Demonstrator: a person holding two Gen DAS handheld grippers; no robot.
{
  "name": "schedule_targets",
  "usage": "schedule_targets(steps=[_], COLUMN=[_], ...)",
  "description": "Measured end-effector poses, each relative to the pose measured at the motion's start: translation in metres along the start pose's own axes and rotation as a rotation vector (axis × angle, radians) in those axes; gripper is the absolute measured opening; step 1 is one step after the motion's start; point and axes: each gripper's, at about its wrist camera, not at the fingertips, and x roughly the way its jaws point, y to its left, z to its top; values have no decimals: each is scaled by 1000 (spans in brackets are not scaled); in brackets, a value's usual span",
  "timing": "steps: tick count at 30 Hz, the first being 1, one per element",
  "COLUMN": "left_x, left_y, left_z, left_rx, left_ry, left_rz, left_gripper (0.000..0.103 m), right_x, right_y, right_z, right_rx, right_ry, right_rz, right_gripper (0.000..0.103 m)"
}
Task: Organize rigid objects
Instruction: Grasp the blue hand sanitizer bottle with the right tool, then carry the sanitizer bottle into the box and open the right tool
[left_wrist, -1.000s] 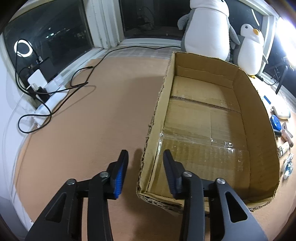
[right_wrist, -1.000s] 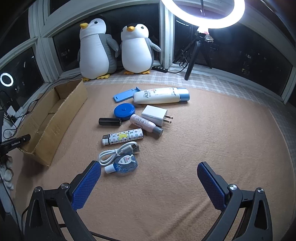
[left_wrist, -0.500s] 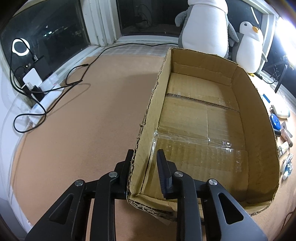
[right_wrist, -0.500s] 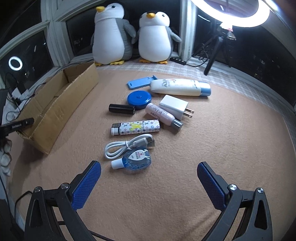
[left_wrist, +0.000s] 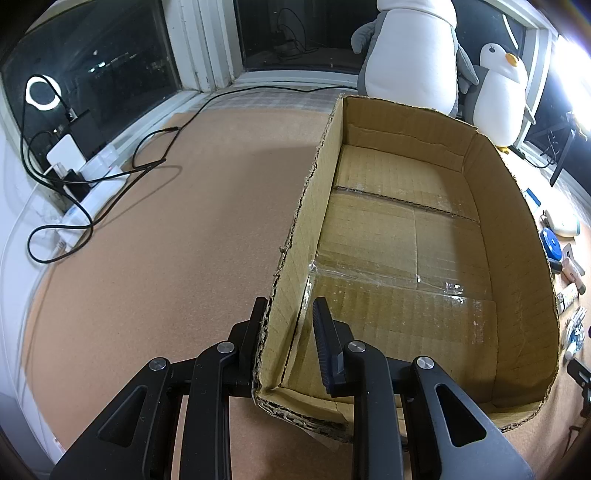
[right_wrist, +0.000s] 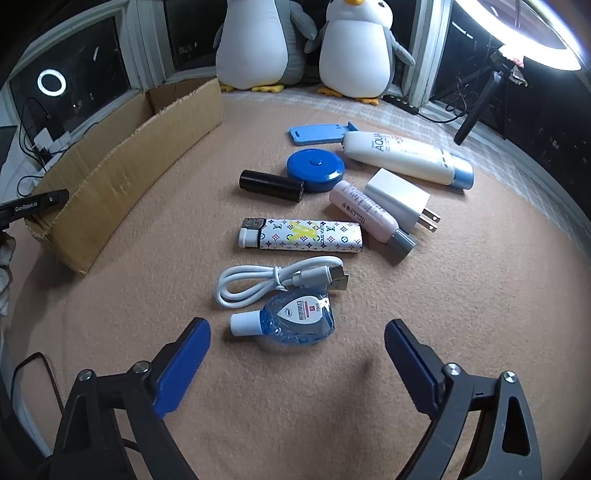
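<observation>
With our left gripper (left_wrist: 290, 321) straddling the cardboard box (left_wrist: 513, 236) wall, not visibly clamped, we'd lower the wide-open right gripper (right_wrist: 297, 341) squarely over the sanitizer bottle (right_wrist: 291, 319), avoiding the white cable (right_wrist: 266, 282).

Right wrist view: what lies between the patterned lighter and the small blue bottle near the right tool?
A coiled white USB cable lies between the lighter and the blue bottle, its plug end touching the bottle's top edge, in the right wrist view.

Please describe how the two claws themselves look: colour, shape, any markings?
Both claws are black, with angular arms, triangular cut-outs and silver pivot screws. The right claw has bright blue ribbed pads on its fingers. The left claw carries white "GenRobot.AI" lettering on its side.
</observation>
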Motion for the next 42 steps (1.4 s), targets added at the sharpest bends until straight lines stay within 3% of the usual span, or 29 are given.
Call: schedule_targets(steps=[10, 16, 33, 42], left_x=[1, 3, 4, 7], left_y=[1, 1, 1, 3], left_z=[-1, -1, -1, -2], left_rx=[-3, -4, -6, -10], left_ry=[1, 1, 1, 1], left_rz=[-4, -4, -6, -17], left_gripper=[23, 23, 23, 23], right_x=[8, 6, -15, -56], right_y=[-6, -9, -9, 23], right_z=[1, 3, 3, 36], right_rx=[7, 14, 37, -14], right_ry=[16, 9, -34, -134], right_rz=[16, 17, 38, 101], right_gripper=[78, 53, 53, 53])
